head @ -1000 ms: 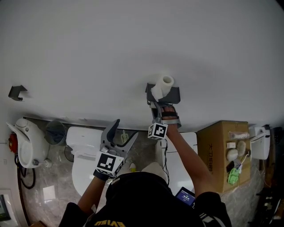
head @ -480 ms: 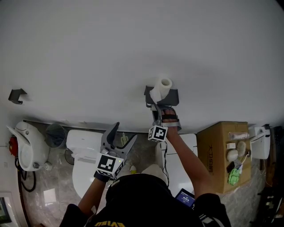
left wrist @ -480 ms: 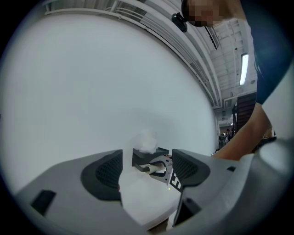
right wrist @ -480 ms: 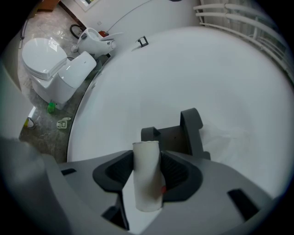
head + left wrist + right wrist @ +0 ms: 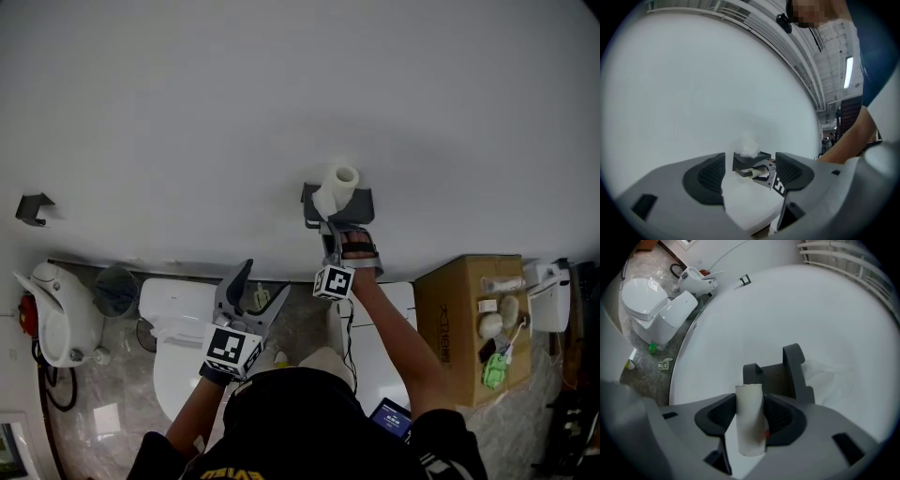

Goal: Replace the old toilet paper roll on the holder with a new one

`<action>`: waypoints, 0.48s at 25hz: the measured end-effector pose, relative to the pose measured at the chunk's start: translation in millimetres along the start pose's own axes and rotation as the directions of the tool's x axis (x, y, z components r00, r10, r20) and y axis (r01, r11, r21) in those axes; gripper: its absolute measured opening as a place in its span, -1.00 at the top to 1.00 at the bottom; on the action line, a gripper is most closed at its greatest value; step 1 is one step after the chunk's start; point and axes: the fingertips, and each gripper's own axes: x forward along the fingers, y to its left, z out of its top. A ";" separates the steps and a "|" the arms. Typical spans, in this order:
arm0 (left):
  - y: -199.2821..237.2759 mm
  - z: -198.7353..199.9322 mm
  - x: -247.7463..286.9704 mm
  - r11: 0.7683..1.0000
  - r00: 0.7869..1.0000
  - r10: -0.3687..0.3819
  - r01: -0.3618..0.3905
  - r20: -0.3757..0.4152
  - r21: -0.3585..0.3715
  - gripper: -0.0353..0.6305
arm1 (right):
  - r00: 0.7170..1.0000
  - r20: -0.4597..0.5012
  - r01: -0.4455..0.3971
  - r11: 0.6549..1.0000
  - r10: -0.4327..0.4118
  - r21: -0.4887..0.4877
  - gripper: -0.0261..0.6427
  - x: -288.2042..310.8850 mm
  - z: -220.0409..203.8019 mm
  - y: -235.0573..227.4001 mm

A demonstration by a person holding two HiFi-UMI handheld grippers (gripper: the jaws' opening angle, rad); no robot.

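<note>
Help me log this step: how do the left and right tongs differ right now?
The right tongs are shut on a thin paper tube; the left tongs stand open, nothing held. The right tongs reach the wall holder; the left tongs hang well short of it. Both are grey with a marker cube.

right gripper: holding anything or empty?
Holding. The right gripper is shut on a cardboard tube: both jaws press its sides, just in front of the dark holder.

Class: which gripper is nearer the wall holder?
Right. The right gripper, shut on a cardboard tube, is close up to the holder; the left gripper, open, sits well away, lower left in the head view.
</note>
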 end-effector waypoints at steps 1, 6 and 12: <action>-0.4 -0.3 0.1 1.000 1.000 -0.002 0.002 0.000 -0.001 -0.13 | 1.000 -0.004 -0.001 1.000 0.001 0.000 0.37 0.0 -1.5 -0.1; -1.7 -2.5 0.5 1.000 1.000 -0.008 0.008 -0.004 -0.006 -0.13 | 1.000 -0.022 0.004 1.000 -0.003 0.006 0.37 -0.6 -9.2 -0.7; -5.6 -1.1 1.7 1.000 1.000 -0.013 0.013 0.001 -0.009 -0.13 | 0.999 -0.043 0.005 1.000 -0.004 0.024 0.37 -3.4 -19.8 -2.0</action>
